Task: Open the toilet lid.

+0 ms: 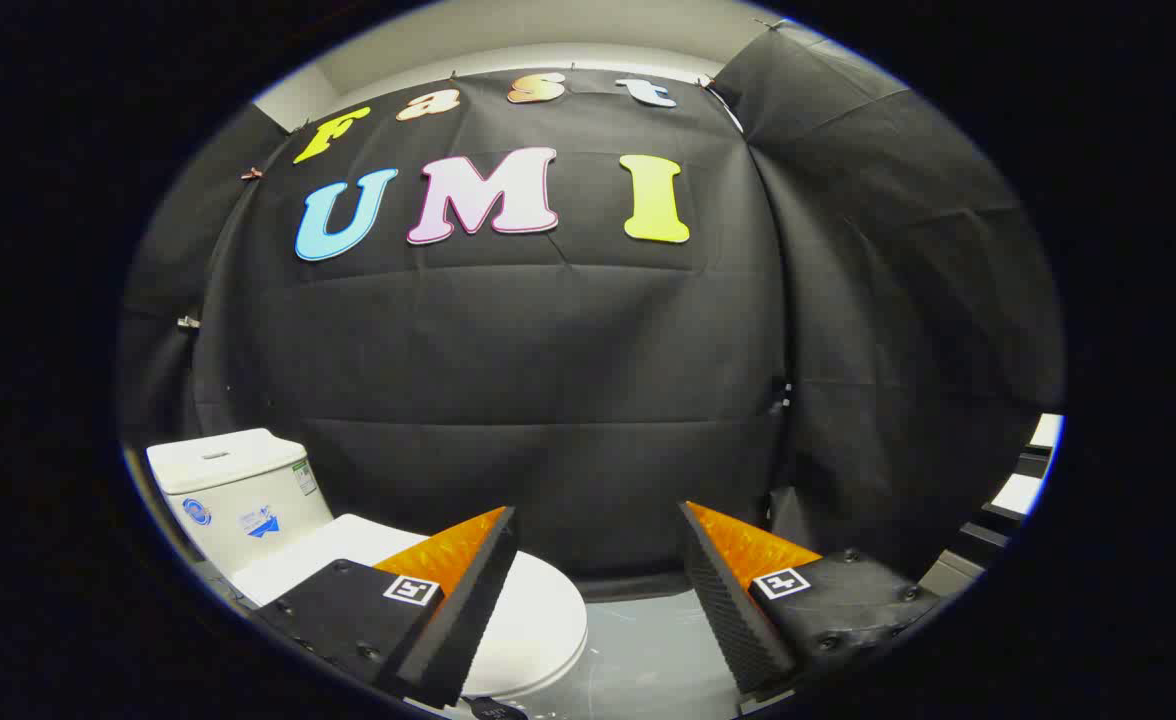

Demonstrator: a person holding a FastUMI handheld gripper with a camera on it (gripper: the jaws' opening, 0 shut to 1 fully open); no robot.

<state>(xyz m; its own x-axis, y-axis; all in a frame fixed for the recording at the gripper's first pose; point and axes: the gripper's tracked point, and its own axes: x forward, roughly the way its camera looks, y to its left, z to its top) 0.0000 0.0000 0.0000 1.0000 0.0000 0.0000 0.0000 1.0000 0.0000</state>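
Toilet lid (538,610) lies closed, half hidden behind the released tool (598,530), untouched.

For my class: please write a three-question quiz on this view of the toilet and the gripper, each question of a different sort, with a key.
1. True or false: the toilet lid is already raised against the tank.
2. Multiple choice: the fingers of the hand-held gripper are A) spread apart with nothing between them, B) pressed on the lid, C) pressed on the tank.
3. Short answer: which finger partly hides the lid?

Key
1. False: the lid lies flat and closed.
2. A.
3. The left finger; the toilet sits to the left of the gripper, not between its fingers.
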